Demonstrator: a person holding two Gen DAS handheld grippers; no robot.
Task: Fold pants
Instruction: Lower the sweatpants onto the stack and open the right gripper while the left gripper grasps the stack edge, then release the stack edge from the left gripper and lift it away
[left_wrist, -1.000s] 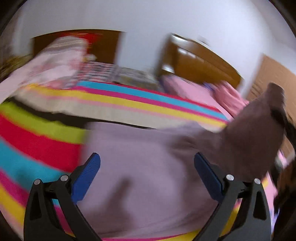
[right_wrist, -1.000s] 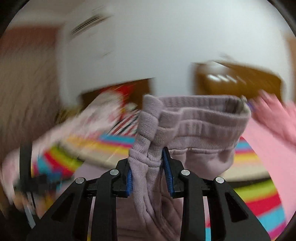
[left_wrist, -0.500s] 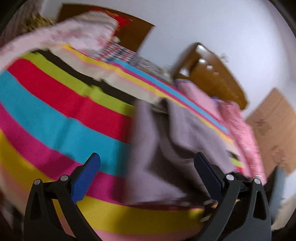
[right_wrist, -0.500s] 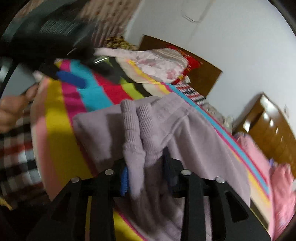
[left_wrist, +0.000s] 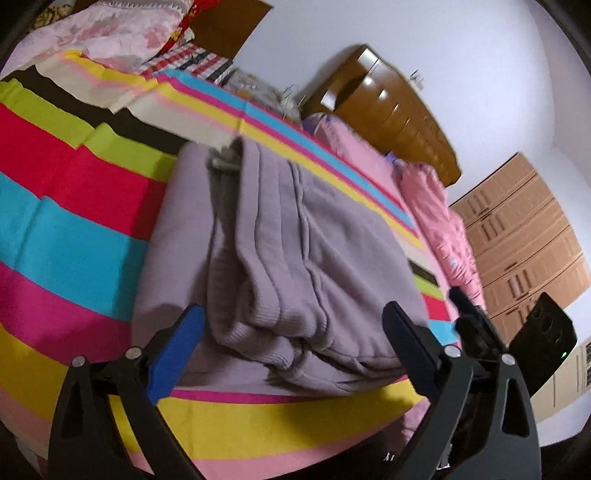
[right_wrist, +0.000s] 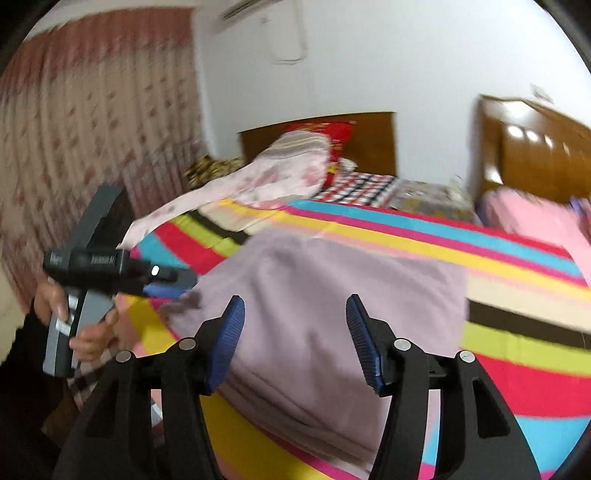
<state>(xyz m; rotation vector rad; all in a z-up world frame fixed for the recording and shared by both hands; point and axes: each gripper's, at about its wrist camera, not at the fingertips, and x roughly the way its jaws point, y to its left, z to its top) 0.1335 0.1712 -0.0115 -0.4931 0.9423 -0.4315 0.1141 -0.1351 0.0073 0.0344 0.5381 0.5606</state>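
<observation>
Lying folded, pants (left_wrist: 280, 258) cover striped bedspread (left_wrist: 74, 229) near headboard (left_wrist: 391, 110).

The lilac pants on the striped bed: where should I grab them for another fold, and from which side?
Probably the stacked ribbed cuffs at the near end of the lilac pants, approached from the bed's front edge. Their layers bunch into a raised, pinchable lip there; both grippers, left and right, hang open nearby.
</observation>
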